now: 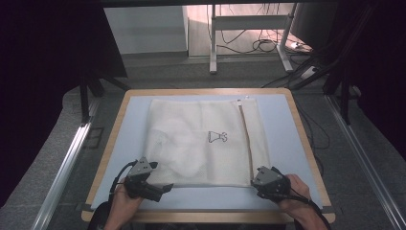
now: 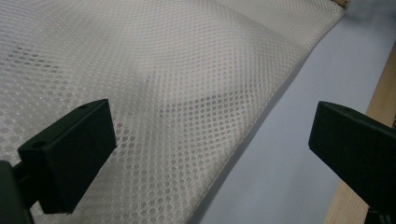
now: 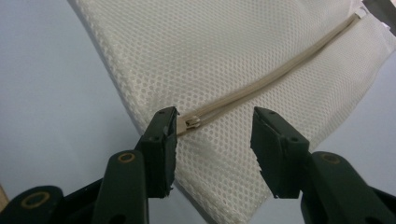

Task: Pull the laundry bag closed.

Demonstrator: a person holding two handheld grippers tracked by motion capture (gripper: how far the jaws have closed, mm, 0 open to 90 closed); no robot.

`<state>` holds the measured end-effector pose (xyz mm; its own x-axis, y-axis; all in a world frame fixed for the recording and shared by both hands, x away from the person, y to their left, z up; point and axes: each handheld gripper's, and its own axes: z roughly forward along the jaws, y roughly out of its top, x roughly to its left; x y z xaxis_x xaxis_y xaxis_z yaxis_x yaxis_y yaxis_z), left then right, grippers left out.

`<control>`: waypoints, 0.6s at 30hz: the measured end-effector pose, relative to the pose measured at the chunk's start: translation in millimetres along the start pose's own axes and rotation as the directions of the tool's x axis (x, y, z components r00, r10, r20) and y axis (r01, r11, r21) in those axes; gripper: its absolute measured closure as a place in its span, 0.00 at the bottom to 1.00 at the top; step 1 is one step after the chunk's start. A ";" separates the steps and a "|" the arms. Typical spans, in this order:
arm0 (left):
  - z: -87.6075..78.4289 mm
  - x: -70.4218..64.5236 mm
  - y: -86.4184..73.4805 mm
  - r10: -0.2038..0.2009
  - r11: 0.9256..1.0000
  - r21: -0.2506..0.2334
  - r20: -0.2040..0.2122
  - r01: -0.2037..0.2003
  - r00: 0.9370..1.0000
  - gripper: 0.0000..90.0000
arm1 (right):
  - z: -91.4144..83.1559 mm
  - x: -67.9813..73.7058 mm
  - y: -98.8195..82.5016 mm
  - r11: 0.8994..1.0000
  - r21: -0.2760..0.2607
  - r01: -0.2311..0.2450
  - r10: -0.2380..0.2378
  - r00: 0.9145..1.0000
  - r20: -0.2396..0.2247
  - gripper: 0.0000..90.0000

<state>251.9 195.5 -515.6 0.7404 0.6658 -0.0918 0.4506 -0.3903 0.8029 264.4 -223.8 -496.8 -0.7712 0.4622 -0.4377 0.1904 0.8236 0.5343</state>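
Observation:
A white mesh bag (image 1: 201, 139) lies flat on a pale blue mat (image 1: 134, 124), with a small black drawing (image 1: 218, 137) printed on it. A beige zipper (image 1: 246, 139) runs along its right side. My left gripper (image 1: 163, 189) hovers at the bag's near left corner. In the left gripper view its jaws stand wide open (image 2: 210, 135) over the mesh (image 2: 163, 70) and its edge. My right gripper (image 1: 256, 184) is at the near right corner. Its jaws (image 3: 215, 140) stand partly apart on either side of the zipper pull (image 3: 192, 122), the left pad close beside it, neither pressing.
The mat covers a wooden table whose rim (image 1: 306, 143) shows all round. Beyond the far edge are a grey floor, a white desk frame (image 1: 249, 43) and loose cables (image 1: 261, 45). Metal rails (image 1: 62, 167) run along both sides.

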 end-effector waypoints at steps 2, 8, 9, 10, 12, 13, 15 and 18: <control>0.2 0.0 0.0 0.000 1.000 0.002 0.000 0.000 1.000 0.00 | 0.1 1.3 0.3 1.000 -0.003 0.011 -0.011 1.000 -0.004 0.56; 0.9 0.2 -0.2 -0.001 1.000 0.007 -0.002 0.001 1.000 0.00 | 3.9 4.9 1.0 0.999 -0.004 0.033 -0.033 0.999 -0.043 0.54; 0.9 0.3 -0.2 -0.001 1.000 0.008 -0.002 0.001 1.000 0.00 | 4.7 5.3 0.9 0.999 -0.003 0.034 -0.034 0.998 -0.044 0.54; 1.1 0.4 -0.2 -0.002 1.000 0.009 -0.002 0.002 1.000 0.00 | 5.4 5.5 0.9 0.999 0.000 0.037 -0.037 0.998 -0.048 0.53; 1.5 0.3 -0.3 -0.003 1.000 0.011 -0.003 0.003 1.000 0.00 | 7.7 7.4 1.0 0.999 0.003 0.054 -0.054 0.997 -0.059 0.53; 1.7 0.3 -0.3 -0.002 1.000 0.012 -0.003 0.002 1.000 0.00 | 7.7 7.4 1.0 0.999 0.003 0.054 -0.054 0.997 -0.059 0.53; 1.9 0.3 -0.3 -0.002 1.000 0.013 -0.002 0.002 1.000 0.00 | 10.1 9.4 1.4 0.997 0.011 0.074 -0.073 0.996 -0.054 0.53; 2.0 0.5 -0.3 -0.002 1.000 0.015 -0.003 0.002 1.000 0.00 | 11.4 10.5 2.0 0.996 0.020 0.084 -0.083 0.995 -0.047 0.55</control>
<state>253.1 194.7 -517.1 0.7378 0.6688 -0.0918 0.4598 -0.3983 0.7937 263.6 -213.5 -508.6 -0.8123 0.3762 -0.4457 0.1368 0.8657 0.4815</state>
